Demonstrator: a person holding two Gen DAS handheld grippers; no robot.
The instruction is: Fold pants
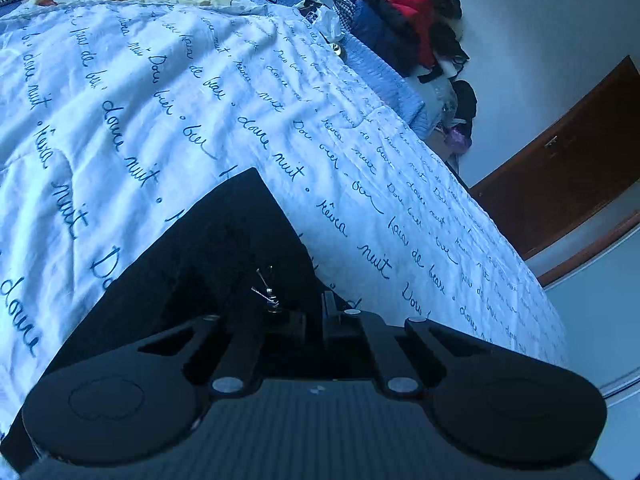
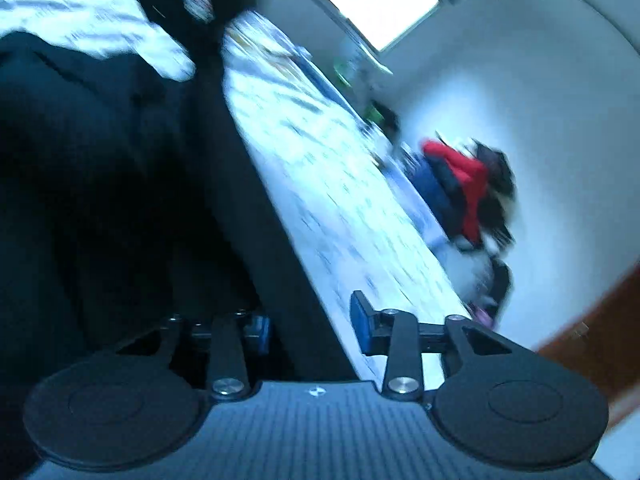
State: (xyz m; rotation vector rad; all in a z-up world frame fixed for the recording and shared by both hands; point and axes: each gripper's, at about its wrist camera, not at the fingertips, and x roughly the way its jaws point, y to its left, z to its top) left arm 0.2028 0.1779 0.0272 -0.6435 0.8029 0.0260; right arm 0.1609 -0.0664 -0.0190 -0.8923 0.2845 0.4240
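1. My left gripper point(image 1: 310, 316) sits at the lower centre of its view, fingers clenched on the black pants point(image 1: 208, 248).
2. The pants lie on the white bedspread point(image 1: 160, 100) printed with script, a corner reaching toward the frame's middle.
3. My right gripper point(image 2: 310, 326) is released, jaws apart; its view is blurred.
4. There the pants point(image 2: 100, 180) fill the left half, running between the fingers, no pad pressing.
5. A clothes pile point(image 1: 404, 24) sits upper right.
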